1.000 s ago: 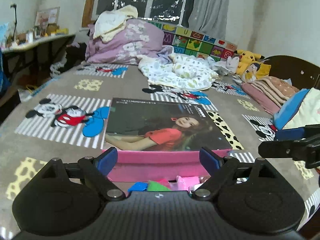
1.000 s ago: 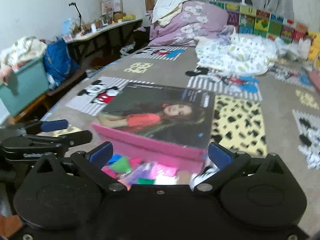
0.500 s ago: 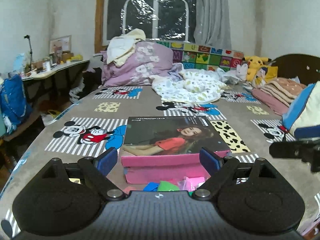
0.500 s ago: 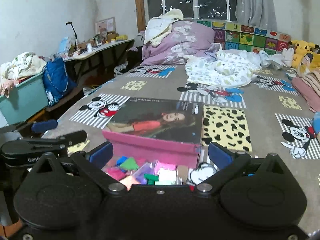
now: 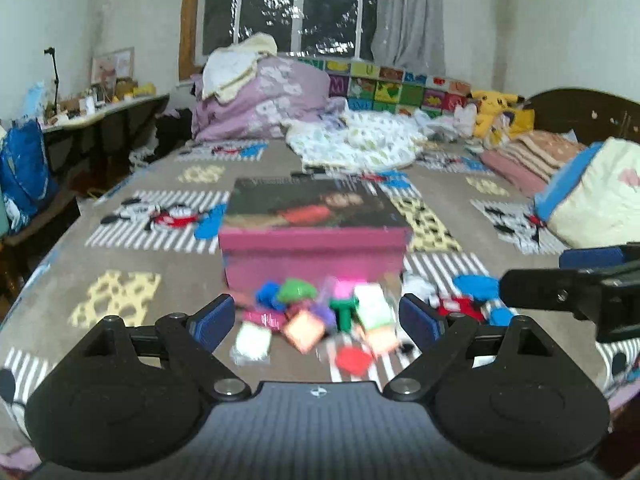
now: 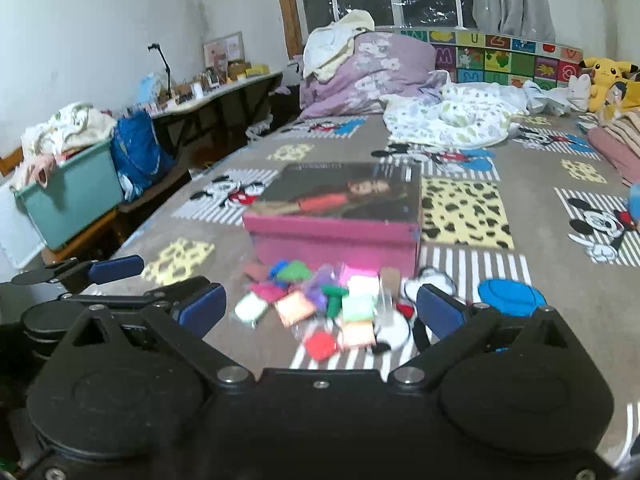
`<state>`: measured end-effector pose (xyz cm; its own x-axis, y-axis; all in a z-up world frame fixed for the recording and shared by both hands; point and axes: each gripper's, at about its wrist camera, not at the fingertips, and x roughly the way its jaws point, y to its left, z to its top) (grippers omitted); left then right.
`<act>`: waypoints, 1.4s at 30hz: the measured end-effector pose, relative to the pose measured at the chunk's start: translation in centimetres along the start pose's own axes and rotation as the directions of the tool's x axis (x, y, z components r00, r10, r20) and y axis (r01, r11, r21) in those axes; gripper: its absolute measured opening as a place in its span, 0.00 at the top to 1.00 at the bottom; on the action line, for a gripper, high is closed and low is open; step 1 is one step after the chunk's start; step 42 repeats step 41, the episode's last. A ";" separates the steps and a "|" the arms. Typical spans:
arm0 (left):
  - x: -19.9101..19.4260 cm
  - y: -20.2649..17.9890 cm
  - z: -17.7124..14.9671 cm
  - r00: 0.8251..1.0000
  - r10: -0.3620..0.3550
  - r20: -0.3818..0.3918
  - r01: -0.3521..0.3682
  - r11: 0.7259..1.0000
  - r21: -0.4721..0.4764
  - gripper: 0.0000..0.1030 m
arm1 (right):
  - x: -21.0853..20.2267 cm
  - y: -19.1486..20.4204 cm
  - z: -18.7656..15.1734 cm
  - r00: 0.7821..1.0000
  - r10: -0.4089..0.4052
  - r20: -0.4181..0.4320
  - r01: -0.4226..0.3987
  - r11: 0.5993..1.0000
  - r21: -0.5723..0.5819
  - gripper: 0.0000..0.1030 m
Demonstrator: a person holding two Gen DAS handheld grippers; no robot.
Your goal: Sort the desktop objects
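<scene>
A pink box [image 5: 316, 256] [image 6: 336, 240] with a printed picture lid stands on the patterned bed cover. In front of it lies a loose heap of small coloured packets [image 5: 320, 316] [image 6: 324, 304], pink, green, blue, orange, red and white. My left gripper [image 5: 316, 322] hovers open just short of the heap, nothing between its blue pads. My right gripper [image 6: 320, 312] is open too, framing the same heap from the right side. In each wrist view the other gripper shows at the edge, fingers spread.
Cartoon-mouse bed cover [image 5: 152, 264] spreads all around. Purple quilt pile [image 5: 264, 100] and floral blanket [image 5: 356, 140] lie at the back, pillows [image 5: 592, 200] and plush toys on the right. A teal bin [image 6: 72, 196], blue bag and cluttered desk [image 6: 208, 92] stand left of the bed.
Both grippers have drawn back from the pink box, so the box looks smaller and farther. The heap of coloured packets, mostly hidden before, now lies in full view between the fingers.
</scene>
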<state>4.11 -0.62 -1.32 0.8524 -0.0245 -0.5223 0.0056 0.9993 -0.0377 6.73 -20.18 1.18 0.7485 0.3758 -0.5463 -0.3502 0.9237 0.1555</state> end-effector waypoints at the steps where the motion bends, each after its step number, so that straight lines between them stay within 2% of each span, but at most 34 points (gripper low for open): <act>1: -0.2 -0.2 -0.6 1.000 0.001 -0.006 -0.001 1.000 0.003 0.14 | -0.1 0.1 -0.6 1.000 -0.003 -0.008 0.003 1.000 0.003 0.01; 7: -1.7 -0.7 -2.8 1.000 0.021 -0.019 -0.020 0.999 0.034 0.14 | -0.6 0.1 -2.4 0.999 -0.031 -0.028 0.031 0.999 0.011 0.01; 14: -3.4 -0.3 -2.9 1.000 0.017 -0.021 -0.017 1.000 0.004 0.14 | -1.4 -0.1 -3.3 0.997 -0.069 -0.026 0.069 0.998 0.004 0.01; 21: -4.4 -0.3 -2.2 1.000 0.009 0.002 -0.009 1.000 0.001 0.14 | -1.5 -0.1 -4.1 0.997 -0.062 -0.045 0.062 0.998 0.000 0.01; 42: -4.2 -0.4 -2.7 1.000 0.014 -0.014 -0.014 1.000 -0.003 0.14 | -1.1 0.1 -4.8 0.995 -0.035 -0.097 0.035 0.999 -0.002 0.01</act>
